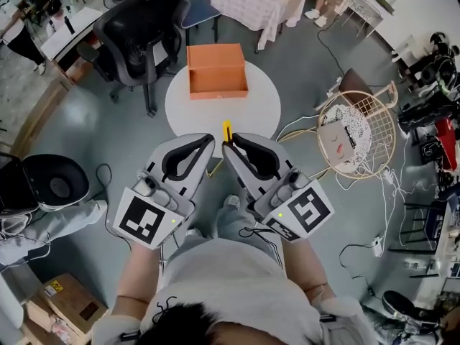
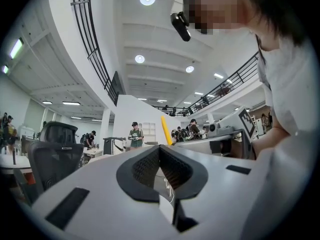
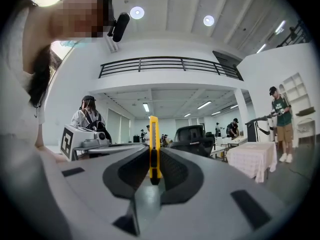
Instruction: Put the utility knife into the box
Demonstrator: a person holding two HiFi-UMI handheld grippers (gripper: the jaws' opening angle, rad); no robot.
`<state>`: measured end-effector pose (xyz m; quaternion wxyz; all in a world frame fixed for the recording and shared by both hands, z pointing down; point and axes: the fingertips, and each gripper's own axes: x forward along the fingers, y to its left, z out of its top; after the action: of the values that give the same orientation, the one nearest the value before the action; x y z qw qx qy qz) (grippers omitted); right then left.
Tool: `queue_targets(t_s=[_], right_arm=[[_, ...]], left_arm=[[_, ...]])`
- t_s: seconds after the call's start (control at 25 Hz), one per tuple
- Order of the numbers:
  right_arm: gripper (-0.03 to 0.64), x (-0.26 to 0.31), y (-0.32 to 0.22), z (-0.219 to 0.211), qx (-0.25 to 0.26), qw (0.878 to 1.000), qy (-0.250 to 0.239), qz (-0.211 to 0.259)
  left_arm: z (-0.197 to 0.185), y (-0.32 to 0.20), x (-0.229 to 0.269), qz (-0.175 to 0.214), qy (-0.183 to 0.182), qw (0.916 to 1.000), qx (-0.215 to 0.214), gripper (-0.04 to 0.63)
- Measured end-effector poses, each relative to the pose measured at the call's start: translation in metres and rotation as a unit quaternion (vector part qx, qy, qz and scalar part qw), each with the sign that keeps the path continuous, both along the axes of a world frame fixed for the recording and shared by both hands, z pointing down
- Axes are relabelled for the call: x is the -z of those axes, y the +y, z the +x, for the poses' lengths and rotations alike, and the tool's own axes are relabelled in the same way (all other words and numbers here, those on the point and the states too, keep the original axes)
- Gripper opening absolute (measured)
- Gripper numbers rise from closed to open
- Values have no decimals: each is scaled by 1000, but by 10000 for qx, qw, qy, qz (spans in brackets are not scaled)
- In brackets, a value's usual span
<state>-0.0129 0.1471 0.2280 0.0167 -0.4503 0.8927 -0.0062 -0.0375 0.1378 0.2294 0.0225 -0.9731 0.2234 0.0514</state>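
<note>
The right gripper (image 1: 230, 149) has its black, ribbed jaws clamped on the slim yellow plastic utility knife (image 1: 227, 131), which projects beyond their tips. The left gripper (image 1: 209, 141) has its jaws together, with nothing between them. The rectangular orange box (image 1: 217, 71) sits with its lid open on the round white worktop (image 1: 262, 110), over a glossy grey floor (image 1: 108, 128).
</note>
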Motion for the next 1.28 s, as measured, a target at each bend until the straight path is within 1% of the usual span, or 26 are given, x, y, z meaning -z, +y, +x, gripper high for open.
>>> queue_targets(t_s=[0.4, 0.48, 0.6, 0.76, 1.0, 1.28], right_arm=[[69, -1, -56, 61, 453, 9989, -121, -92], [69, -2, -64, 73, 532, 9985, -133, -95], [69, -4, -71, 90, 654, 9977, -144, -113], [69, -6, -78, 106, 803, 9966, -137, -89], [69, -11, -90, 113, 856, 9959, -248, -126], [69, -17, -117, 112, 743, 9968, -232, -177]], left_arm=[[57, -56, 3, -19, -44, 9987, 513, 9], [69, -65, 4, 36, -2, 9980, 626, 9], [86, -73, 7, 130, 98, 9971, 748, 9], [104, -76, 2, 88, 33, 9965, 830, 9], [112, -85, -7, -69, -102, 9959, 891, 9], [111, -116, -12, -88, -48, 9966, 816, 9]])
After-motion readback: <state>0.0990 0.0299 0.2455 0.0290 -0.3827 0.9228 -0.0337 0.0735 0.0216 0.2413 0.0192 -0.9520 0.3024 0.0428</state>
